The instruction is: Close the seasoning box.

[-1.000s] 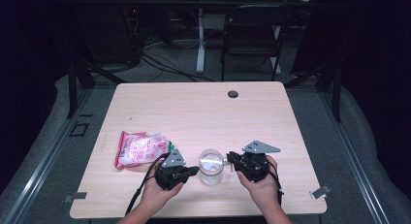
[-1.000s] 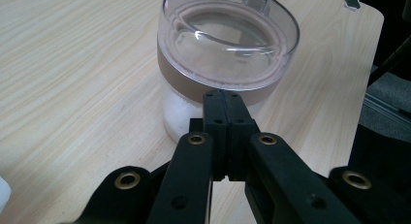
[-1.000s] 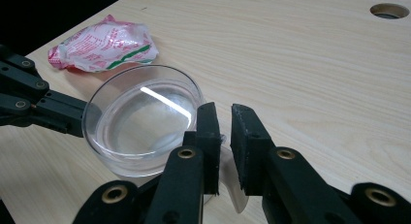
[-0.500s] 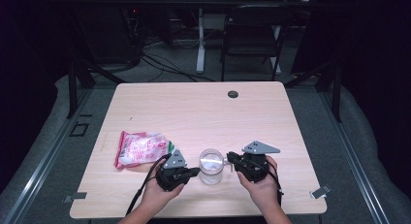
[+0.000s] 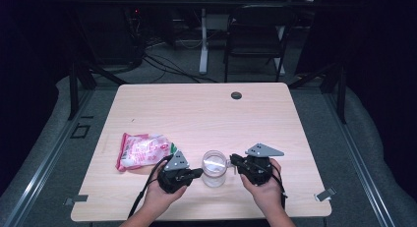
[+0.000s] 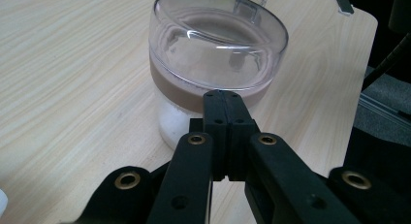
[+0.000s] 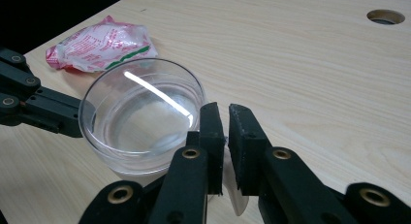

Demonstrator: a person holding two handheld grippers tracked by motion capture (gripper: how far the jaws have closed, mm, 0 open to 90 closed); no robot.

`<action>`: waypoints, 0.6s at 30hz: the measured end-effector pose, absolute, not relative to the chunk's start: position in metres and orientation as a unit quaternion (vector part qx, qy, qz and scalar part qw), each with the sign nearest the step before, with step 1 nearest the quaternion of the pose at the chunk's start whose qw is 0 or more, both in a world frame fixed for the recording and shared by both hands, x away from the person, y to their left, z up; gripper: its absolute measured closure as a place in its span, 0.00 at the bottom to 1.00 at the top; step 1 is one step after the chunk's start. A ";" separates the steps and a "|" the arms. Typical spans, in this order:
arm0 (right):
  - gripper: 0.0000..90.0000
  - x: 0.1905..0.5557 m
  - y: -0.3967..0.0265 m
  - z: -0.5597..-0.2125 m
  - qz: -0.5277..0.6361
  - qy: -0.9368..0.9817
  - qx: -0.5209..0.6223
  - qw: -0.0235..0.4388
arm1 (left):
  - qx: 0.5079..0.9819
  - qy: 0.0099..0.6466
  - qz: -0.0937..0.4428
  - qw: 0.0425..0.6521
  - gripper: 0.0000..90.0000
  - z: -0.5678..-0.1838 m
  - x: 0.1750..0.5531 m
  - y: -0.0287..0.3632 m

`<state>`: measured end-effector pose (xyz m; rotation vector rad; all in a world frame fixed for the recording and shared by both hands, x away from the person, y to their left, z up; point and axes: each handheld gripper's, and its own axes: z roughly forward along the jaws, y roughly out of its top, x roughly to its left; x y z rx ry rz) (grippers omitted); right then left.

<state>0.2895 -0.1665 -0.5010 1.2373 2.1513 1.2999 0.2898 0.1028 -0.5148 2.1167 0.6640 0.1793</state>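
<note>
High view: clear jar point(image 5: 214, 167) stands upright on table point(image 5: 206, 114), near edge, center, between the 2 grippers. Left gripper point(image 5: 195, 173) is at jar's left side, right gripper point(image 5: 235, 160) at its right side, each in a hand.

Left gripper view: jaws are fully together, nothing between them, tips touch or almost touch the jar point(image 6: 213, 69) wall just under the lid. Lid is clear and sits on top, w/ a brownish band under it. Bottom of jar looks white; I cannot tell if it is contents or only the glass.

Right gripper view: right gripper point(image 7: 225, 112) jaws were just closing and now stand narrow, w/ a small gap. A clear tab that sticks out from the jar point(image 7: 140, 120) side sits in this gap; I cannot tell if the pads press it. Through the lid the inside looks clear, no contents to make out, only a bright light streak on top.

Pink-white bag point(image 5: 143, 150) lies flat on table, left of jar & a bit farther, apart from it. Dark round hole point(image 5: 236, 95) is at far side of table.
</note>
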 end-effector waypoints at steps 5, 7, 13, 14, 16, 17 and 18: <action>0.92 0.288 -0.167 -0.500 0.453 0.761 0.431 0.170 | 0.853 0.264 0.071 0.444 1.00 -0.510 0.290 0.101; 0.91 0.285 -0.167 -0.499 0.454 0.763 0.427 0.170 | 0.853 0.260 0.072 0.446 1.00 -0.508 0.289 0.100; 0.83 0.272 -0.164 -0.493 0.452 0.777 0.403 0.172 | 0.852 0.254 0.073 0.452 1.00 -0.502 0.289 0.095; 0.82 0.270 -0.164 -0.493 0.450 0.780 0.400 0.174 | 0.851 0.254 0.072 0.454 1.00 -0.501 0.290 0.095; 0.77 0.266 -0.163 -0.492 0.455 0.781 0.392 0.172 | 0.850 0.253 0.071 0.457 1.00 -0.498 0.290 0.093; 0.75 0.264 -0.162 -0.492 0.454 0.783 0.390 0.170 | 0.848 0.252 0.070 0.460 1.00 -0.497 0.291 0.092; 0.70 0.262 -0.160 -0.492 0.452 0.788 0.383 0.169 | 0.849 0.251 0.070 0.460 1.00 -0.496 0.292 0.092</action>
